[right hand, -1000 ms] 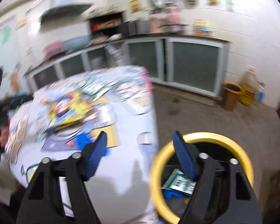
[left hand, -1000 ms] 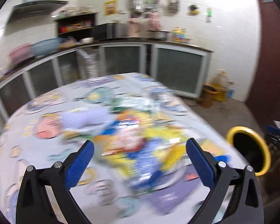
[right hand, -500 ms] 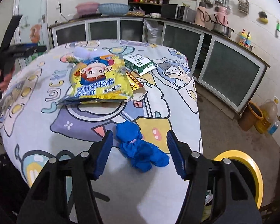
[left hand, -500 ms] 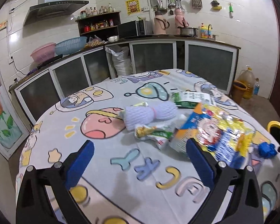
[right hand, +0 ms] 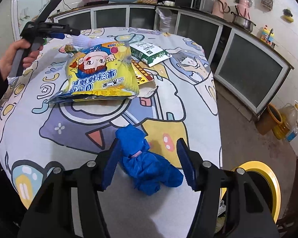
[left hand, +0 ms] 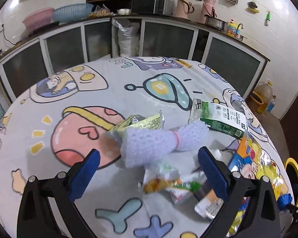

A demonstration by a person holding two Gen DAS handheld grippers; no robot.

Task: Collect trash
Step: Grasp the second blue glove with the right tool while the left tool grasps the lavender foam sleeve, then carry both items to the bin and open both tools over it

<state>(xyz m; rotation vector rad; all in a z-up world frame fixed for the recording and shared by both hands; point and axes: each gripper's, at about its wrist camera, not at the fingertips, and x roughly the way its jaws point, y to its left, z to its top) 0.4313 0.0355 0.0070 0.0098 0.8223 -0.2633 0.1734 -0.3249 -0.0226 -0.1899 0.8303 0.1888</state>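
My left gripper (left hand: 149,158) is open over the cartoon tablecloth (left hand: 89,103), its blue pads either side of a pale purple foam net (left hand: 155,144) and small crumpled wrappers (left hand: 168,184). A green-and-white packet (left hand: 222,119) and a big yellow snack bag (left hand: 254,164) lie to the right. My right gripper (right hand: 149,156) is open, its jaws straddling a crumpled blue glove (right hand: 147,162) near the table edge. The yellow snack bag (right hand: 101,71) and green packet (right hand: 151,53) lie farther off. The yellow-rimmed bin (right hand: 268,184) stands on the floor at lower right.
Kitchen cabinets (left hand: 168,37) line the far wall, with a white sack (left hand: 127,37) between them. An oil jug (right hand: 288,121) and an orange bucket (right hand: 274,117) stand on the floor. The left gripper and its hand (right hand: 29,41) show at the table's far side.
The left gripper has moved down and closer to the purple foam net. The right gripper swung from over the bin to the table and has closed in around the blue glove.
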